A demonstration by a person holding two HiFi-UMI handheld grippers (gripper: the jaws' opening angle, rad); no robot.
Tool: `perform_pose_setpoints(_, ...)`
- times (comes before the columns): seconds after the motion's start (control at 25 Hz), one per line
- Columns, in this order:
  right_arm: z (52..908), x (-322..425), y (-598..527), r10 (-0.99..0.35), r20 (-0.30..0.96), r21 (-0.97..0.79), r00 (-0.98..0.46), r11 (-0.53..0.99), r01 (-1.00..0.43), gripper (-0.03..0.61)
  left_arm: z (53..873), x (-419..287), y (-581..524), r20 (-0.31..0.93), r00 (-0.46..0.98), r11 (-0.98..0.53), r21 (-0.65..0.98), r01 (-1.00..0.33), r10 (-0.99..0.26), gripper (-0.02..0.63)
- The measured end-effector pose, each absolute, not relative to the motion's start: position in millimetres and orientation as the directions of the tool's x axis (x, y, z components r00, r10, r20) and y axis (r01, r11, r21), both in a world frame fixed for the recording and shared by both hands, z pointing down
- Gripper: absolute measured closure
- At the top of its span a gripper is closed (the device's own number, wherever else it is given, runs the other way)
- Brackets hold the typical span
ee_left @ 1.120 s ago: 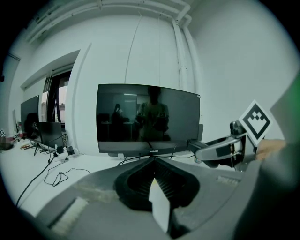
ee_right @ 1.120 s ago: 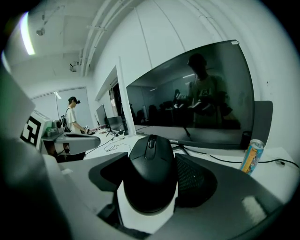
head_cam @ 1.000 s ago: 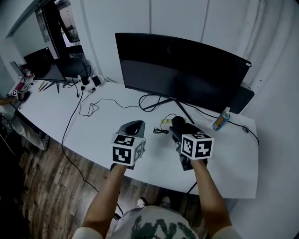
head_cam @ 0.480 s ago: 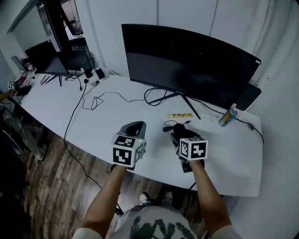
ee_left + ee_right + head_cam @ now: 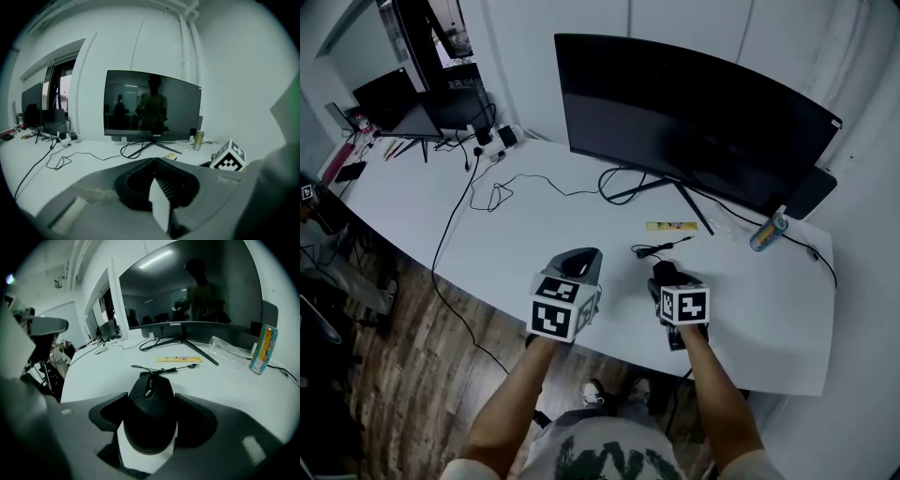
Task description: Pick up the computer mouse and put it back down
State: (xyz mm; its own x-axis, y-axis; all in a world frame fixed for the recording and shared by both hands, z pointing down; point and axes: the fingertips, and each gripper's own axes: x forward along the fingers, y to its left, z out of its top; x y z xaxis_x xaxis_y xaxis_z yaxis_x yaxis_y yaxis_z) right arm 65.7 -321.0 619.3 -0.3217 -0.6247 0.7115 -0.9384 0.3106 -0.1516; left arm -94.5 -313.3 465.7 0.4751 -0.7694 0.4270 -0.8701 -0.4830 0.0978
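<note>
Down came the right gripper (image 5: 664, 274): against the earlier head view, its marker cube sat lower and smaller in frame, close over the near edge of the desk (image 5: 534, 234), and the monitor (image 5: 694, 122) had slid up and to the right as the head shifted. The left gripper (image 5: 153, 161) had hardly changed place at lower centre; its jaws were together with nothing between them.

Over on the right, the jaws were clamped on the flanks of the mouse (image 5: 151, 416), which filled the middle of the right gripper view with its nose toward the monitor. I could not tell whether its underside had met the desk yet.

By my judgement the set-down was under way. To do it well, keep the mouse level, bring it flat onto bare desk, and open the jaws only once it rests. Its cord (image 5: 661, 247) lay loosely coiled just ahead, so there was slack enough not to drag.

Around it: a wooden floor (image 5: 403, 375) at lower left, the long white desk across the frame, the wide dark monitor at upper right, and a smaller screen (image 5: 389, 108) at upper left. A black cable (image 5: 502, 197) looped left of centre. A can (image 5: 767, 232) stood at right, near the monitor's foot, and a yellow strip (image 5: 670, 226) lay just beyond the cord.
</note>
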Motion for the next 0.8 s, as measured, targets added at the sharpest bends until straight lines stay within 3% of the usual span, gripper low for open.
perform_pose_setpoints(0.8,634.8,66.8,-321.5,-0.607,0.74,-0.106,-0.289,0.32,-0.941,0.259,481.4,-101.5,-315.0,0.457,0.473,-0.487,0.096,-0.868,-0.753,0.609)
